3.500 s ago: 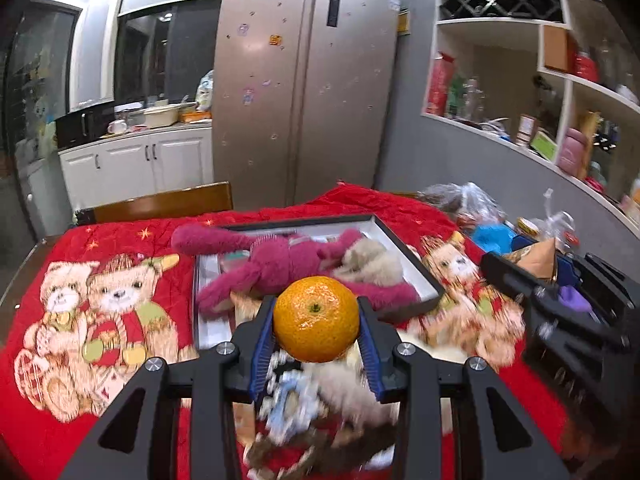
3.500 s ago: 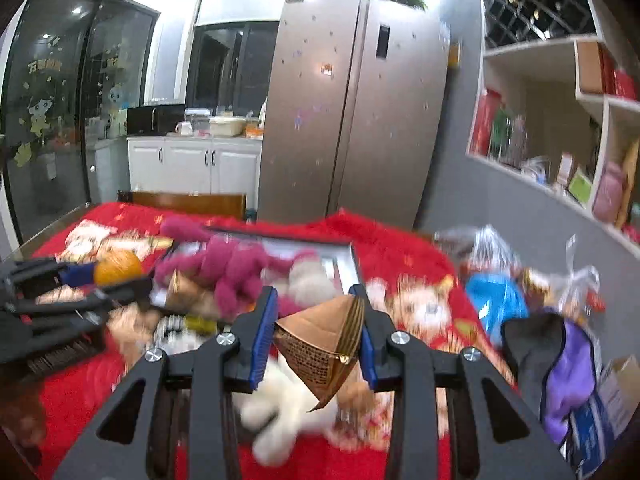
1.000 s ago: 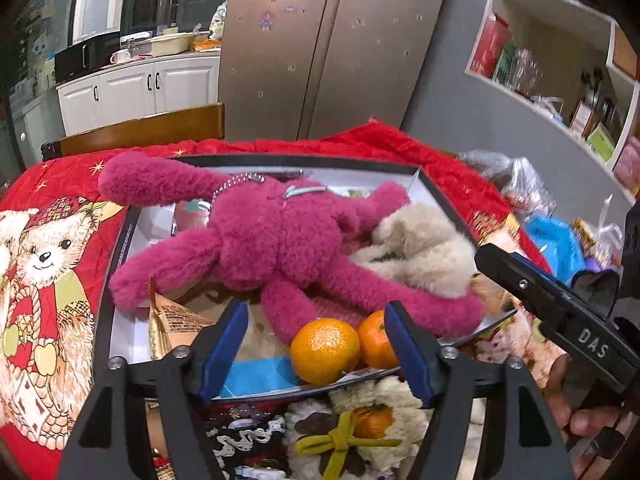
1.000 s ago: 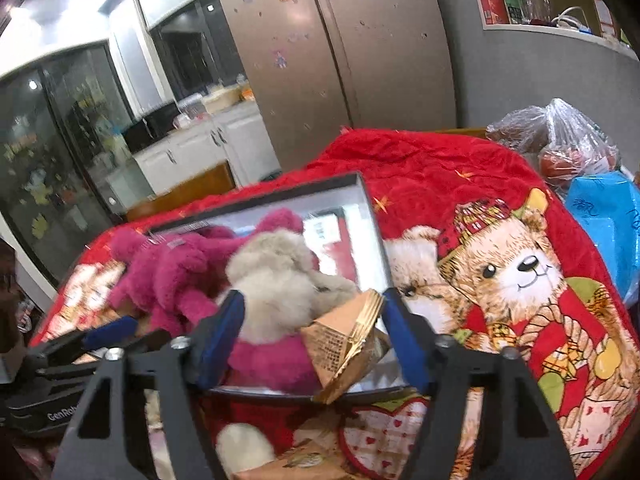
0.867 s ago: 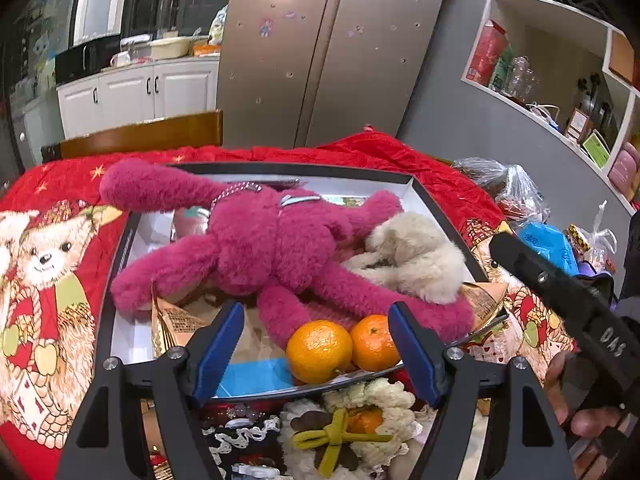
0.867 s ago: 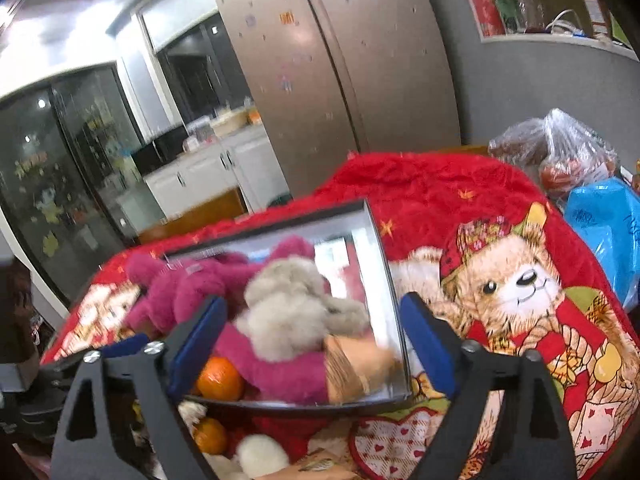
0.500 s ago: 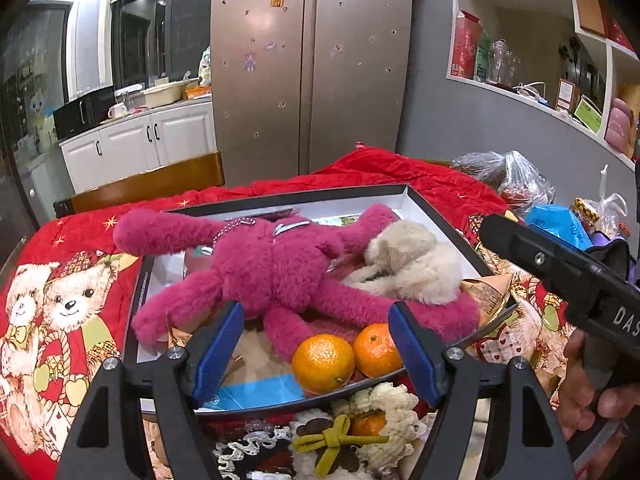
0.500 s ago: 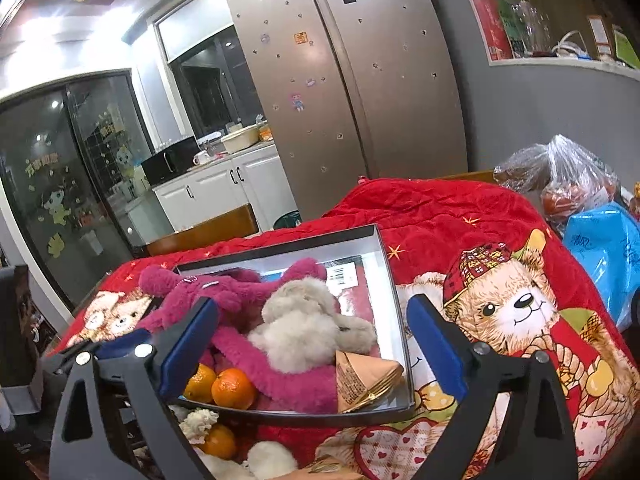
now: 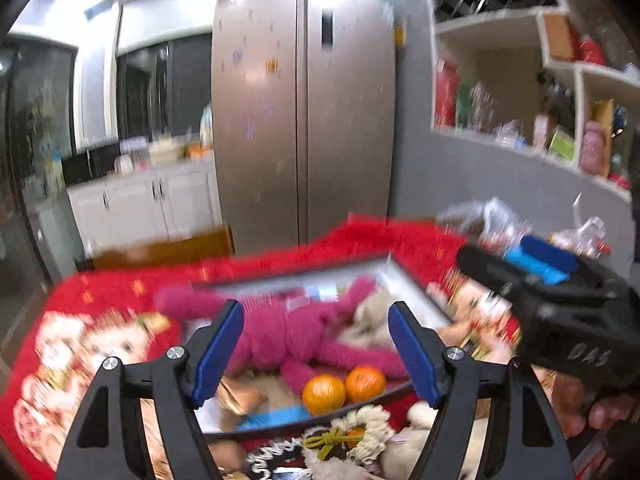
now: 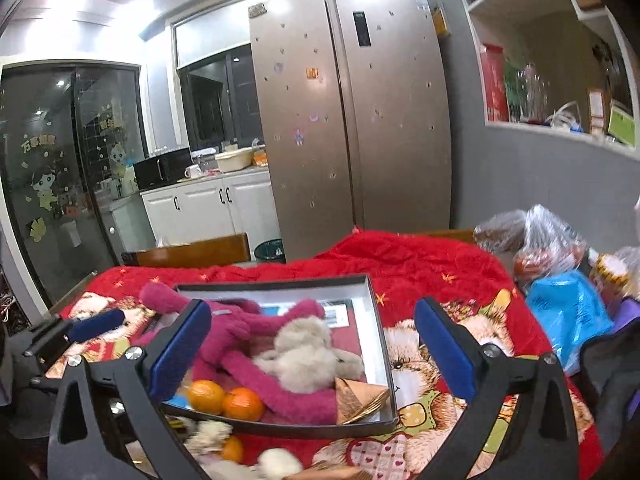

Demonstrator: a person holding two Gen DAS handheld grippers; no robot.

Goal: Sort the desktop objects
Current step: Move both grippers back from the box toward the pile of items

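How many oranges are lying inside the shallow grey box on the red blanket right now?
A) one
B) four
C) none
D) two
D: two oranges sit side by side at the near edge of the box, next to the pink plush toy; another orange thing lies outside, in front of it.

Left wrist view: motion-blurred throughout; shelf items unreadable.
Shallow black-rimmed box (image 9: 416, 300): smeared, near rim hidden behind fingers.
Flat blue item in box (image 9: 272, 417): too blurred to identify.
Magenta plush toy (image 10: 256, 344): legs partly under the beige plush.
Pile on near tabletop (image 10: 224, 446): blurred, cut by bottom edge.
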